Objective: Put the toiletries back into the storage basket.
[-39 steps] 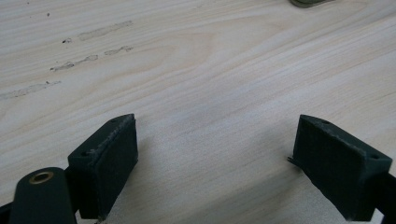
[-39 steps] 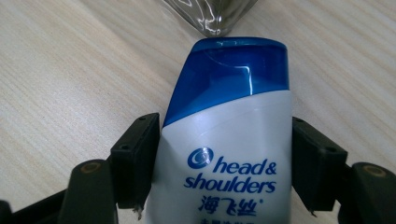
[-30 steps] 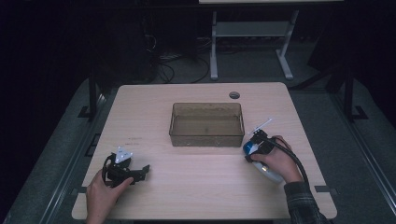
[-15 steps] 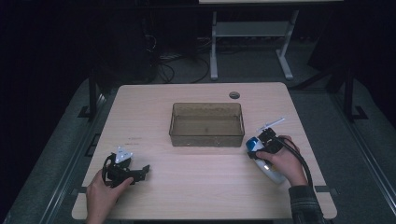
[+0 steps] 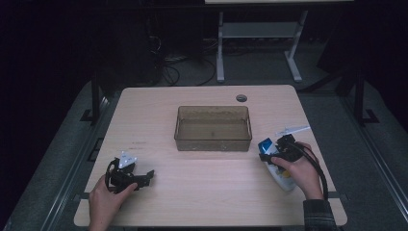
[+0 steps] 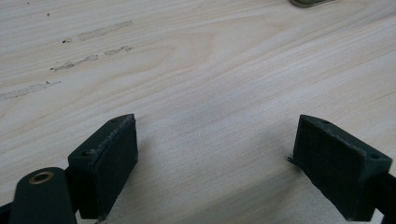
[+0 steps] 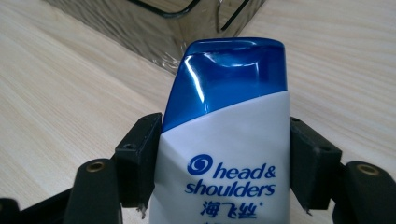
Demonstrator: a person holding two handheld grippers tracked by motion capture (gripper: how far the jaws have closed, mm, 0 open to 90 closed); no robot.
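A person seated at a pale wooden table [image 5: 207, 192] works with a handheld gripper in each hand. The right gripper [image 7: 224, 163] is clamped on a white shampoo bottle [image 7: 224, 140] with a blue cap [image 7: 229, 74], its two black pads pressed against the bottle's sides just below the cap; the printed brand name faces the camera in the right gripper view. From the high view the shampoo bottle [image 5: 275, 161] sits in the right hand [image 5: 298, 173] near the table's right edge, cap pointing toward a clear smoky plastic bin [image 5: 213, 142] that stands in the middle of the table, just to the left of the bottle and apart from it. In the right gripper view a corner of the bin [image 7: 154, 23] lies close beyond the cap. The left gripper [image 5: 144, 177] rests low over the table's front left part, held by the left hand [image 5: 107, 197], well apart from the bin; its jaws stand wide apart with only bare wood grain between them in the left gripper view [image 6: 215, 158]. A small round grommet [image 5: 241, 98] sits in the tabletop behind the bin
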